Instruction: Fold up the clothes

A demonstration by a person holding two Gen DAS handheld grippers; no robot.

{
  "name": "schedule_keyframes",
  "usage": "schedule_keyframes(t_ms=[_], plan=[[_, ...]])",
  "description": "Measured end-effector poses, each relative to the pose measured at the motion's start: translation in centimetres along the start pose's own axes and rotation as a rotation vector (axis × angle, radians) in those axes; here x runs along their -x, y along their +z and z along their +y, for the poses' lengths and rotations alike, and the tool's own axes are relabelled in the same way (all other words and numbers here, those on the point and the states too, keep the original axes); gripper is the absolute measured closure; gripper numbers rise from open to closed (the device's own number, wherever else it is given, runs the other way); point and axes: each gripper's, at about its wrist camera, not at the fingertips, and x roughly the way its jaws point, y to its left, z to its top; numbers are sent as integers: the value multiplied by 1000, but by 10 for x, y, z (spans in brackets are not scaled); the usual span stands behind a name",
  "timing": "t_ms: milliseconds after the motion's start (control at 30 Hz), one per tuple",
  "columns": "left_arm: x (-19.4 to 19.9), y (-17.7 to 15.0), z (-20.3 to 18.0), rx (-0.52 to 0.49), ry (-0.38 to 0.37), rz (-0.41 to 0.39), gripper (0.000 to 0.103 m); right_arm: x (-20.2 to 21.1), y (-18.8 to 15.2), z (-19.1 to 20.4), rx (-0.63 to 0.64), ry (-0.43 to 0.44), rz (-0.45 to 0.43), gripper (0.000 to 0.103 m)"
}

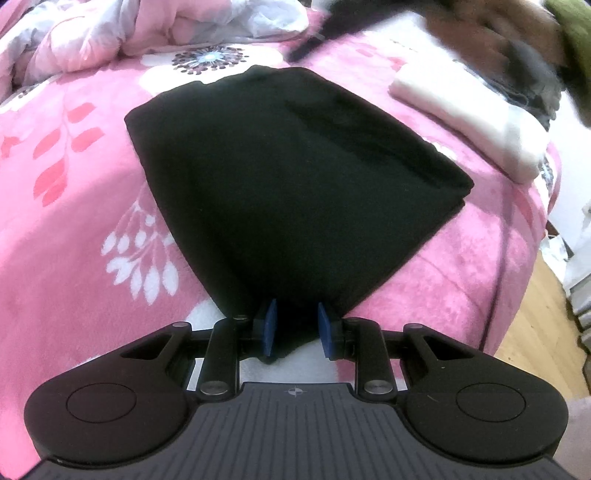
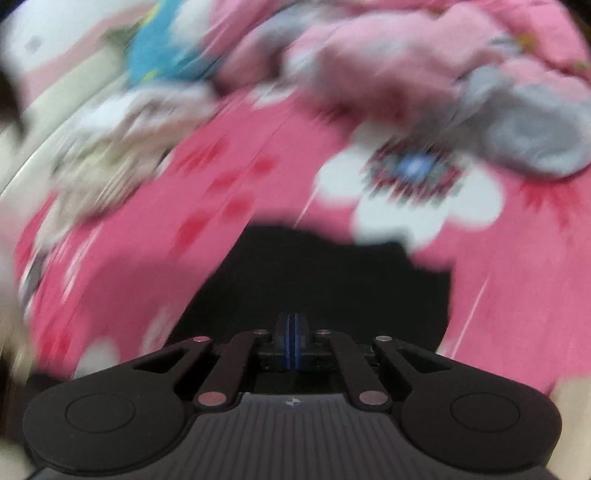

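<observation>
This is a bedroom in a home. The bed (image 1: 74,184) wears a pink flowered blanket, a rumpled quilt (image 1: 110,33) is heaped at its far end, folded laundry (image 1: 472,122) lies on it, and wooden floor (image 1: 532,317) shows beside it.

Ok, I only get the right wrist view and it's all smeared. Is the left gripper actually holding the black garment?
Observer: Yes, the left gripper has the black garment's near corner bunched between its fingers.
Operator: Is the garment spread open?
Observer: No, it lies folded on the pink blanket.
Operator: Anything next to it?
Observer: A folded white garment lies close by on its right.
</observation>
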Motion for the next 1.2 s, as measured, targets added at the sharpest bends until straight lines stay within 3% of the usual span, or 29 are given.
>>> schedule_keyframes(t_ms=[100,133,233,300,333,433,533,600,700,733,867,1033,1133,1200], plan=[[0,1,2,-13,-12,7,78,-6,-46,-4,2,-76,114,103],[0,1,2,-17,-16,8,78,-3,-60,-15,-45,-129,116,103],[0,1,2,-34,-21,9,78,24,-81,-42,-244,-245,53,101],[0,1,1,-35,-18,6,78,44,-86,-45,-301,-327,1,101],[-1,1,1,-35,-17,5,77,52,-87,-41,-318,-326,-24,101],[-1,3,-1,-36,-9,10,77,53,-90,-13,-268,-214,-49,101],[-1,5,-1,-33,-10,19,77,33,-96,20,-132,-135,26,101],[-1,6,0,-32,-13,22,77,21,-114,26,-73,-214,113,101],[0,6,0,-33,-16,18,77,28,-135,14,-149,-367,168,101],[1,6,-1,-37,-15,16,77,36,-136,12,-182,-383,164,101],[11,9,-4,-58,5,11,77,52,-109,27,-144,-352,66,101],[29,20,-10,-80,48,-25,74,16,-67,40,-53,-273,-30,101],[26,28,-15,-77,39,-40,71,3,-72,41,-80,-248,-24,101],[14,30,-17,-51,11,-8,69,-1,-96,43,-111,-267,38,101]])
